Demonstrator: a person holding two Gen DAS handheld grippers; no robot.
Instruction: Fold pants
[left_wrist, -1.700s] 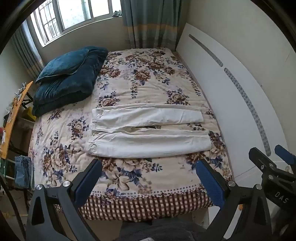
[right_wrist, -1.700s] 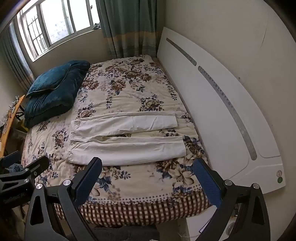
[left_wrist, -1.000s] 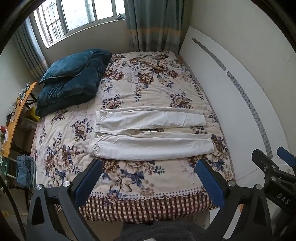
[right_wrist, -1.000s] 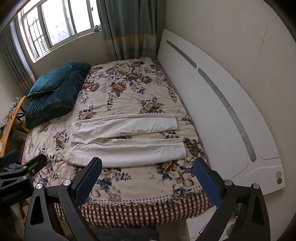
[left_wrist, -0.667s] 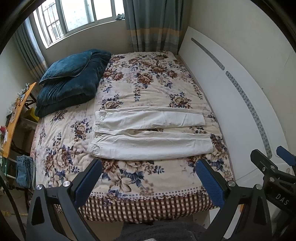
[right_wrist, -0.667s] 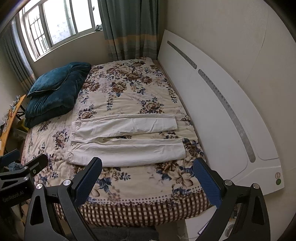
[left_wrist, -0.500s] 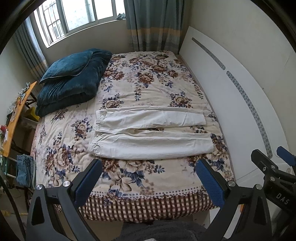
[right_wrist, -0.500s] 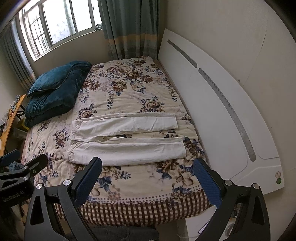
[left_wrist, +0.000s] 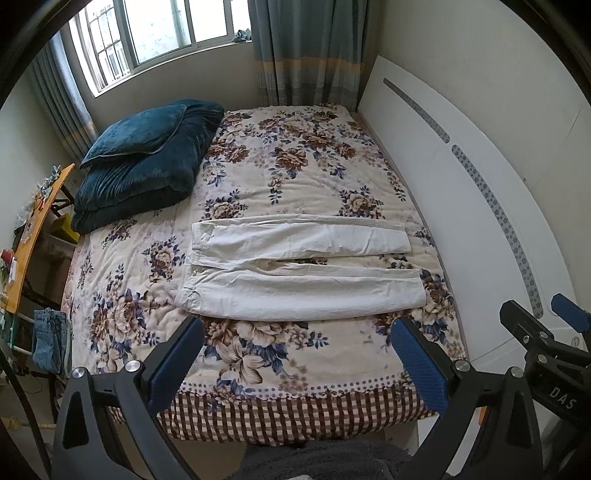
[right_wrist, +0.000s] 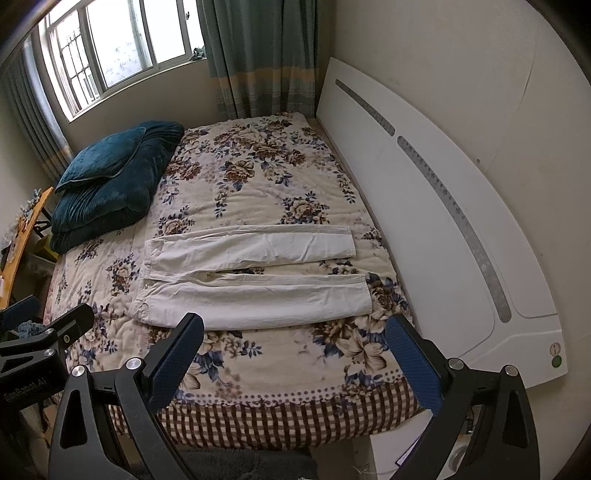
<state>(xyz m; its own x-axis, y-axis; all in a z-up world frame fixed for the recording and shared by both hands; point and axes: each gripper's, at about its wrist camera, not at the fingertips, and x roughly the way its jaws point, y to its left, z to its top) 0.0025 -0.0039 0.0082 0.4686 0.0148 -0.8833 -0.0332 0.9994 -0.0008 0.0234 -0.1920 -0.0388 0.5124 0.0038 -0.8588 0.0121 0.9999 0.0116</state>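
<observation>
White pants (left_wrist: 303, 269) are lying flat across the floral quilt (left_wrist: 295, 166), on the half of the bed nearest the cameras. Waistband is on the left, both legs run out to the right toward the white headboard (left_wrist: 472, 206). The two legs sit side by side with a thin gap of quilt showing between them, and the near leg reaches a bit further right than the far one.

Left gripper (left_wrist: 295, 362) hangs over the bed's near edge, blue pads spread wide with nothing between them. Right gripper (right_wrist: 295, 354) is the same deal: wide apart, empty, well short of the pants. Neither one touches fabric.

Other stuff: a dark teal pillow (left_wrist: 136, 133) on top of a folded teal blanket (left_wrist: 144, 177) at the far left corner, a window (left_wrist: 162, 33) with curtains (left_wrist: 306, 51) behind, and an orange table (left_wrist: 29, 236) off the left side.
</observation>
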